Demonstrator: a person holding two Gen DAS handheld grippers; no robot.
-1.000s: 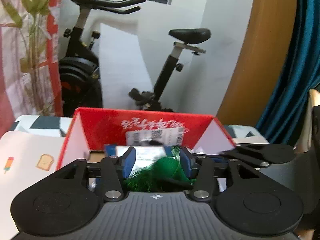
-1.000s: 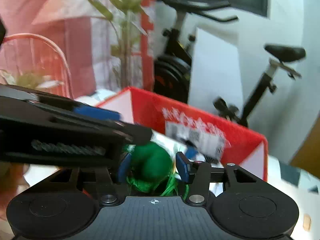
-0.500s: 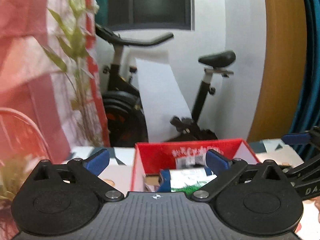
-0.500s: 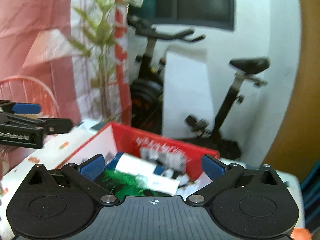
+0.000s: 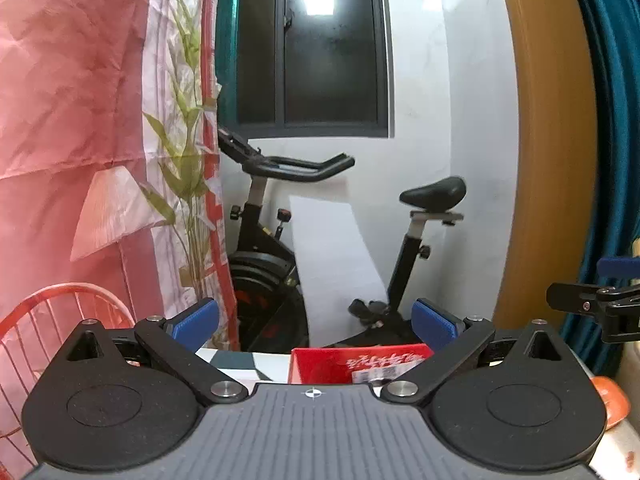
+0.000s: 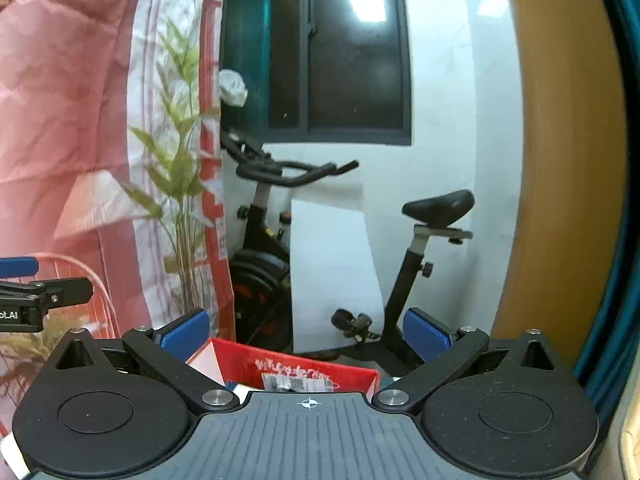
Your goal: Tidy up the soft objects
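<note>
Pink curtain [image 5: 60, 120]: hangs at far left, leaf-printed panel beside it.
Wire basket [image 5: 60, 320]: orange-red, low at left, below the curtain.
Left gripper [image 5: 314, 322]: jaws spread wide, nothing between the blue pads.
Red box [image 5: 320, 364]: low in the middle, just past both grippers; only its far wall shows, so its contents probably cannot be read here.
Exercise bike [image 5: 280, 264]: black, behind the box against the white wall.
Right gripper [image 6: 306, 330]: jaws spread wide, holding nothing.
Teal curtain [image 5: 608, 160]: far right edge.
</note>
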